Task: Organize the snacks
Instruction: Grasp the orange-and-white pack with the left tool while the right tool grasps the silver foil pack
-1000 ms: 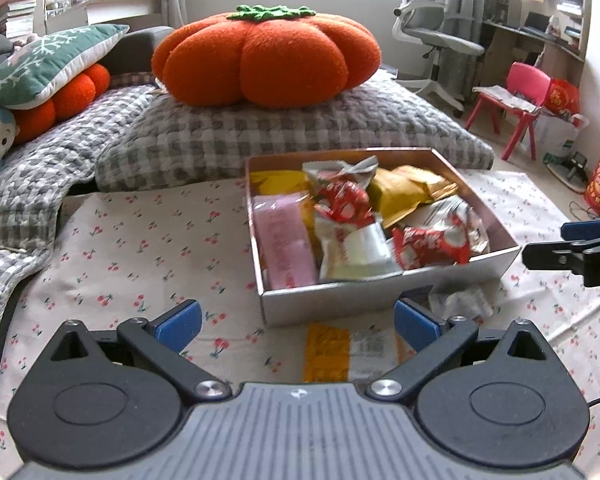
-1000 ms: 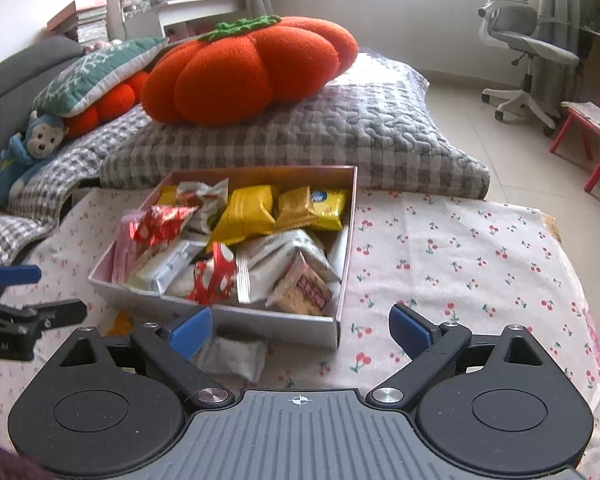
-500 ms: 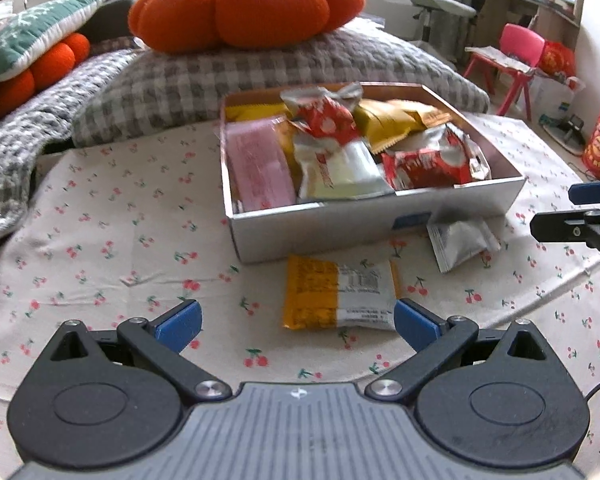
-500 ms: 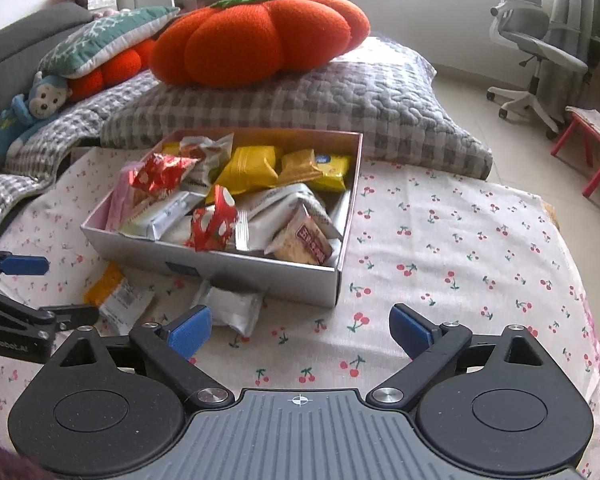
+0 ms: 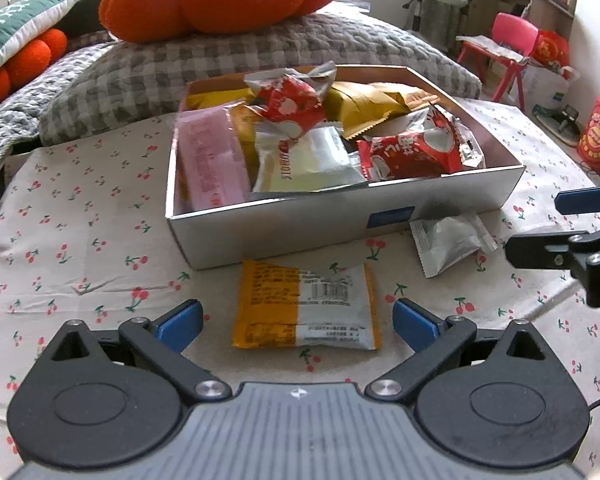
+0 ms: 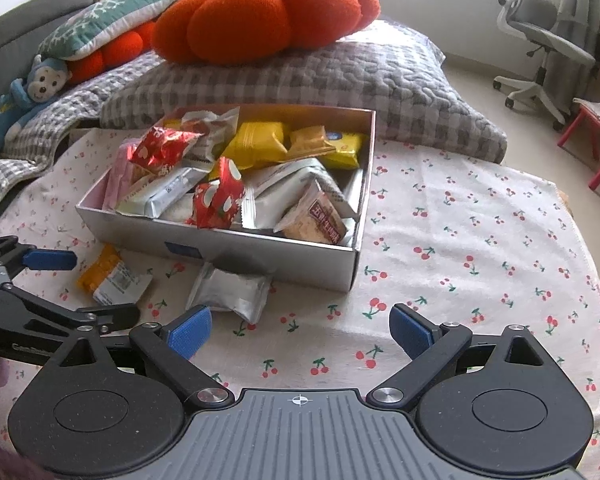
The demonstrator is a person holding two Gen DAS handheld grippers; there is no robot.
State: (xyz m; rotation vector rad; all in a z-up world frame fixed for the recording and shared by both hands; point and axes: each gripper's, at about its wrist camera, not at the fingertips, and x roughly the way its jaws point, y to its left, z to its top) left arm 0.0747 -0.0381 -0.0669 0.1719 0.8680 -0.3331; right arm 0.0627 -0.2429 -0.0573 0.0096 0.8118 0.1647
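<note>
1. Furthest left in my right wrist view, the left tool (image 6: 96, 286) reaches in over the cherry-print tablecloth (image 6: 460, 248). Through its own camera its blue-tipped jaws stand spread, a little less wide than they were a moment ago, having just been closing slightly. They press on nothing.
2. Between those spread jaws lies the flat orange-and-white foil snack packet (image 5: 306, 306), printed side up on the table and just in front of the box. I judge this is the piece I am lining up to pick next.
3. Next comes the shallow silver cardboard box (image 5: 340, 224), already heaped with wrapped snacks: a pink packet (image 5: 210, 160) along its left wall, red-and-white wrappers (image 5: 290, 102), yellow pillow bags (image 6: 256, 144) at the back and silver-white packs in the middle. Most of the sorting looks done.
4. To the right of the orange packet, a small crumpled silver foil sachet (image 5: 448, 240) lies on the cloth with one edge against the box's front wall. It is also waiting to go in.
5. On the right, the right tool (image 6: 300, 332) hangs with its jaws wide apart and empty, the silver sachet just ahead of its left finger.
6. As far as I can see, two loose packets remain outside the box.
</note>
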